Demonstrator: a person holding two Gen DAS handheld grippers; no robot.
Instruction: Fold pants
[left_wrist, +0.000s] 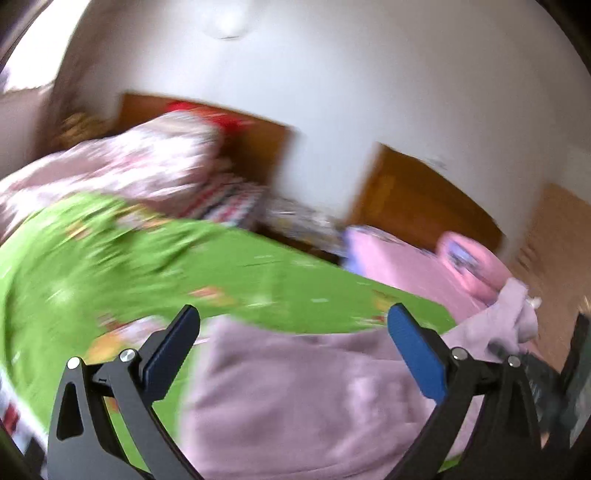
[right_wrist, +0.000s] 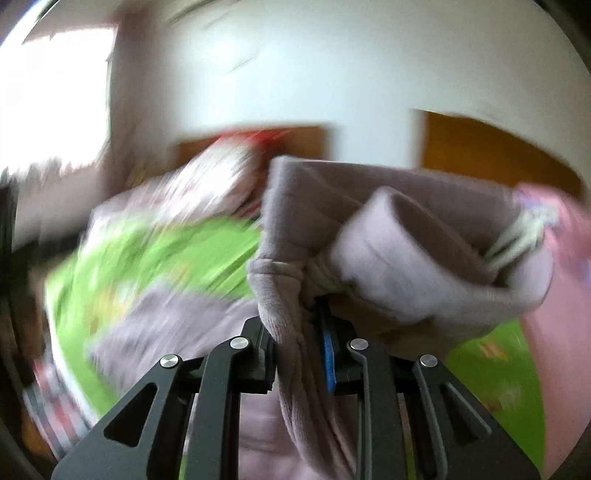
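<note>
Two grippers: right gripper (right_wrist: 295, 332) clamped on bunched fabric; left gripper (left_wrist: 293, 332) spread wide, empty.
Pants (right_wrist: 406, 236): mauve-grey knit, ribbed, lifted at right, rest draped over green sheet (left_wrist: 258, 273).

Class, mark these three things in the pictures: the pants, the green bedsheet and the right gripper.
pants (left_wrist: 314, 398), left wrist view, flat middle of the fabric.
green bedsheet (left_wrist: 229, 266), left wrist view, bare stretch.
right gripper (right_wrist: 295, 354), right wrist view, between fingertips clamped on pants.
</note>
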